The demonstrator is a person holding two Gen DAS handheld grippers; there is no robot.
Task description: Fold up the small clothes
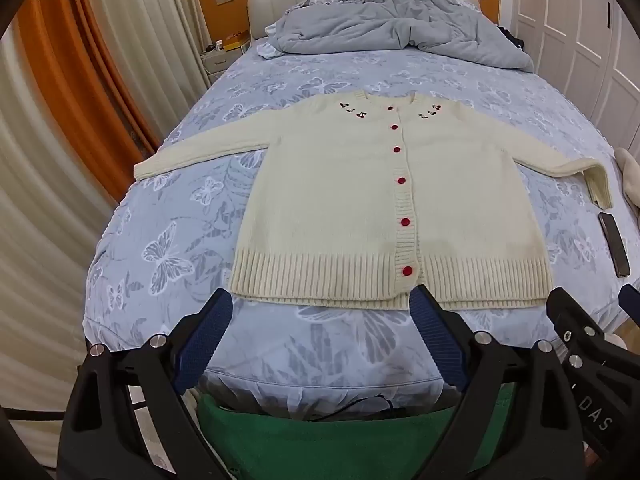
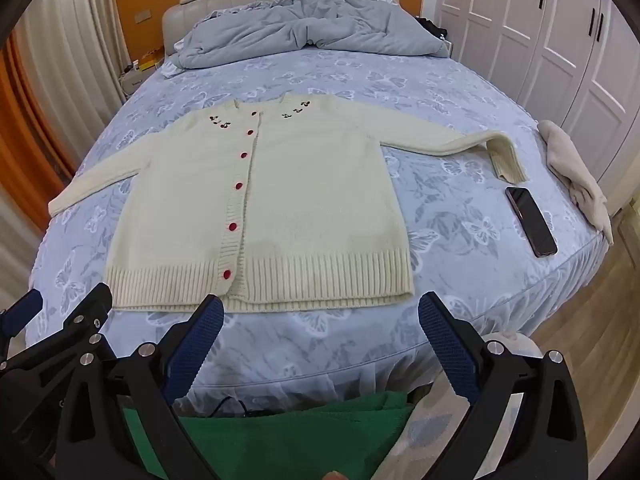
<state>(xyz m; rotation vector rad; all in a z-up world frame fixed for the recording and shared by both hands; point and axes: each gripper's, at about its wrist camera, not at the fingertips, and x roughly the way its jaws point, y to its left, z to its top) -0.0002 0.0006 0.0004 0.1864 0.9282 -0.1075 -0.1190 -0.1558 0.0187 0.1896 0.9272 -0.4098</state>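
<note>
Cream cardigan (image 1: 384, 208) lay flat, buttoned, front up on bed (image 1: 168, 240), both sleeves spread out; its right-view sleeve cuff bent back toward hem. Left gripper (image 1: 320, 304) hung just short of cardigan hem, jaws wide, nothing btwn them. Right gripper (image 2: 320, 308) likewise beside hem, jaws wide, empty. Phone (image 2: 530, 220) lay near bent cuff. Rumpled duvet (image 2: 312, 28) beyond cardigan collar.

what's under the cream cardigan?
The cream cardigan lies flat, buttoned, sleeves spread, directly on the blue butterfly-print bedsheet. Nothing shows sticking out around its edges. Whatever is beneath its body is covered and cannot be seen.
</note>
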